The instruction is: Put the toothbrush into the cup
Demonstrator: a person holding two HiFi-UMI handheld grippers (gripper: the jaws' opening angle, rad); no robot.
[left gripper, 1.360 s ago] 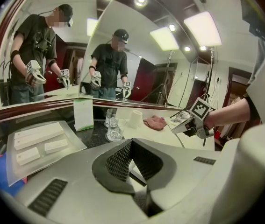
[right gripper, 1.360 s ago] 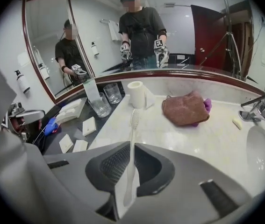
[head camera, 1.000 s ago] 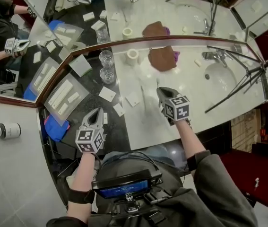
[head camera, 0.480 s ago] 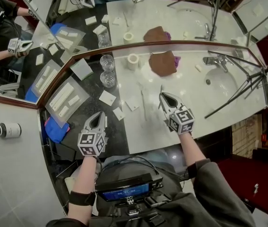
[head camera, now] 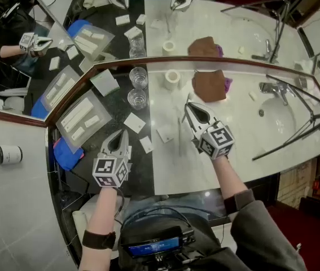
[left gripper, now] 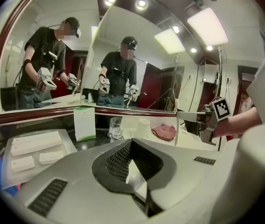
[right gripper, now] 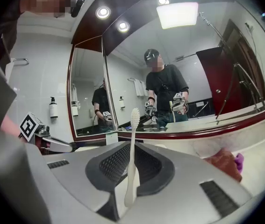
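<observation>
Above the worktop (head camera: 244,134), the left gripper (head camera: 121,135) hung with its fingers together and empty. The right gripper (head camera: 189,107), apart from the white cup (head camera: 172,79) by the mirror, had its fingers clamped on the upright toothbrush (right gripper: 132,157).

The right gripper (head camera: 190,107), clamped on the toothbrush (right gripper: 132,162), has lifted and tipped upward, nearer the cloth (head camera: 209,86); the left gripper (head camera: 121,133) edged closer too

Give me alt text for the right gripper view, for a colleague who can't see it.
The right gripper holds a white toothbrush upright between its jaws, bristles up. Behind it a wall mirror reflects the person; a brown cloth lies on the counter at right.
</observation>
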